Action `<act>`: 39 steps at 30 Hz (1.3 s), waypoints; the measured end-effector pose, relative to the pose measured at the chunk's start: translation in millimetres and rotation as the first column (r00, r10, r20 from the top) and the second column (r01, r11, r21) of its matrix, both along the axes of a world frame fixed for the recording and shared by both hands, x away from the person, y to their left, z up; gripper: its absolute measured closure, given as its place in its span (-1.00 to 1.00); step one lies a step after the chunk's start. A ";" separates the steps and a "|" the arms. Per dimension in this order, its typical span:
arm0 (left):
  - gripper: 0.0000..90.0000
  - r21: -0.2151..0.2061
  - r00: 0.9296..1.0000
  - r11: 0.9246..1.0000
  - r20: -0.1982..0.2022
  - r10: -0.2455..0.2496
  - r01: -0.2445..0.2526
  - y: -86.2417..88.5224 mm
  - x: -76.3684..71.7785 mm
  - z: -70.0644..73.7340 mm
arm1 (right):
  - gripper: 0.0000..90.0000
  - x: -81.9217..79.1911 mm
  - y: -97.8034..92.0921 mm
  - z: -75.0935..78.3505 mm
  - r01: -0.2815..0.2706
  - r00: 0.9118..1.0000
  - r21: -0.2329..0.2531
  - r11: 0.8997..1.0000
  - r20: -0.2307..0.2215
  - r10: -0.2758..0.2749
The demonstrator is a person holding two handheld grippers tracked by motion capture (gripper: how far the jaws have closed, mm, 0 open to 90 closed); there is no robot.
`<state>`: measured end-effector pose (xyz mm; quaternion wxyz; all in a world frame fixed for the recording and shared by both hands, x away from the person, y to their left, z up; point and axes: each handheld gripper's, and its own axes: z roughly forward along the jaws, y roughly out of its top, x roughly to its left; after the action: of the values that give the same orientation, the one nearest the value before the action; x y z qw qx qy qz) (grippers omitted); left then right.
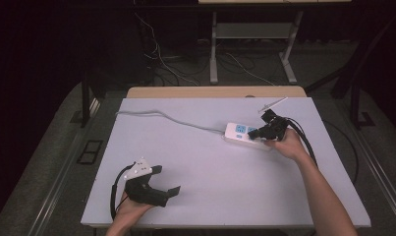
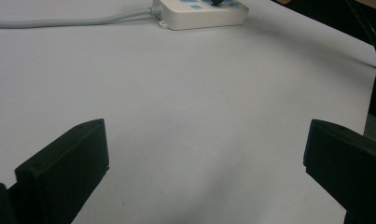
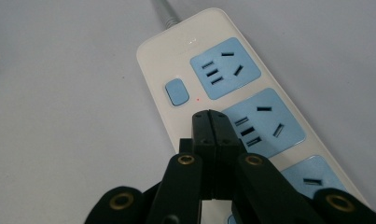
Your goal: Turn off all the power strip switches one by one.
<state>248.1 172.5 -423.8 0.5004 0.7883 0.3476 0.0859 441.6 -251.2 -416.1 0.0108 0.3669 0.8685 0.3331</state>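
While jaws closed: one power strip (image 3: pixel 223 107), three visible sockets

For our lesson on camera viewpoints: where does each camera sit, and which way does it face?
High view: above the person's side, facing forward and down on the white table; forearms, left gripper, right gripper.
Left gripper view: rides on the left gripper, jaws wide apart, facing across the table.
Right gripper view: rides on the right gripper, jaws closed over the power strip.
All views share the power strip.
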 end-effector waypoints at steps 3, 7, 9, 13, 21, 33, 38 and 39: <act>-1.00 0.003 1.000 1.000 -0.001 -0.002 0.002 -0.2 0.3 -0.4 | 1.00 -0.2 -0.7 -0.5 0.003 1.000 0.006 1.000 -0.004 -0.003; -1.00 0.005 1.000 1.000 -0.006 -0.003 0.003 -1.4 1.1 -1.3 | 1.00 -1.2 1.9 -0.5 0.010 1.000 -0.013 1.000 0.001 -0.010; -1.00 0.006 1.000 1.000 -0.005 -0.004 0.004 -1.4 0.4 -1.1 | 1.00 -1.9 2.3 -0.4 0.004 1.000 -0.022 1.000 0.012 -0.003; -1.00 0.006 1.000 1.000 -0.004 -0.002 0.002 -0.7 0.5 -1.0 | 1.00 -4.4 2.8 -0.6 0.004 0.999 -0.024 1.000 0.033 -0.003; -1.00 0.004 1.000 1.000 -0.006 0.000 0.000 0.1 1.7 -1.3 | 1.00 -4.8 0.4 -1.6 0.008 0.999 -0.003 1.000 0.032 -0.008; -1.00 0.003 1.000 1.000 -0.009 -0.004 0.004 -0.7 2.9 -1.9 | 1.00 -3.3 -1.1 0.0 0.018 1.000 0.037 0.999 0.017 -0.018; -1.00 0.002 1.000 1.000 -0.010 -0.004 0.004 -0.8 2.9 -2.0 | 1.00 -4.2 1.1 1.1 0.007 1.000 0.021 1.000 0.020 -0.008; -1.00 0.002 1.000 1.000 -0.010 -0.004 0.004 -0.7 2.9 -2.0 | 1.00 -4.7 2.0 2.0 0.007 1.000 0.015 1.000 0.021 -0.007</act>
<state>251.1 171.8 -425.8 0.4979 0.7900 0.3484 0.0814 437.0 -249.2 -414.1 0.0181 0.3664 0.8646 0.3433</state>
